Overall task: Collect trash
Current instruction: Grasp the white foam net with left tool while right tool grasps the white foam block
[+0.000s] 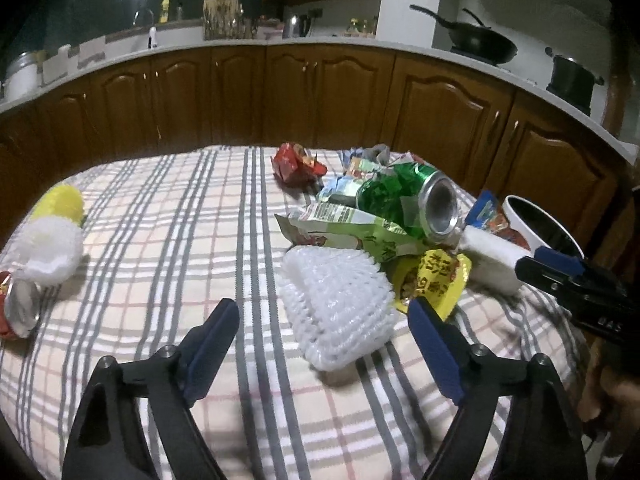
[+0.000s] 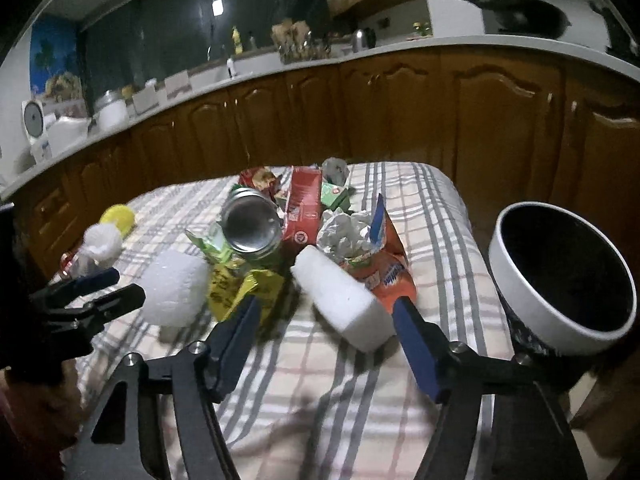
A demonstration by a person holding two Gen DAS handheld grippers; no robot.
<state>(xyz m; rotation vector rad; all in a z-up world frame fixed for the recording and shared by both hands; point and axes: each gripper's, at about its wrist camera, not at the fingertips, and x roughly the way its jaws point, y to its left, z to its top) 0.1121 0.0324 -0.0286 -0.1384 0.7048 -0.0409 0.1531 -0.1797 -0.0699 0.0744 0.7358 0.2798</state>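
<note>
A heap of trash lies on the checked tablecloth [image 1: 160, 240]: a white foam net sleeve [image 1: 336, 312], a crushed green can [image 1: 416, 204], a yellow wrapper [image 1: 436, 276], a green wrapper [image 1: 344, 224], a red wrapper [image 1: 296, 164] and a white foam block [image 2: 344, 300]. My left gripper [image 1: 324, 316] is open, its jaws on either side of the foam net. My right gripper [image 2: 326, 316] is open, its jaws around the near end of the foam block. An orange snack bag [image 2: 384, 276] with crumpled paper [image 2: 344, 232] lies behind the block.
A white bin with a black liner [image 2: 560, 276] stands at the table's right edge. A yellow and white fluffy thing [image 1: 52, 236] and a red can [image 1: 16, 304] lie at the left. Brown kitchen cabinets [image 1: 320, 92] run behind the table.
</note>
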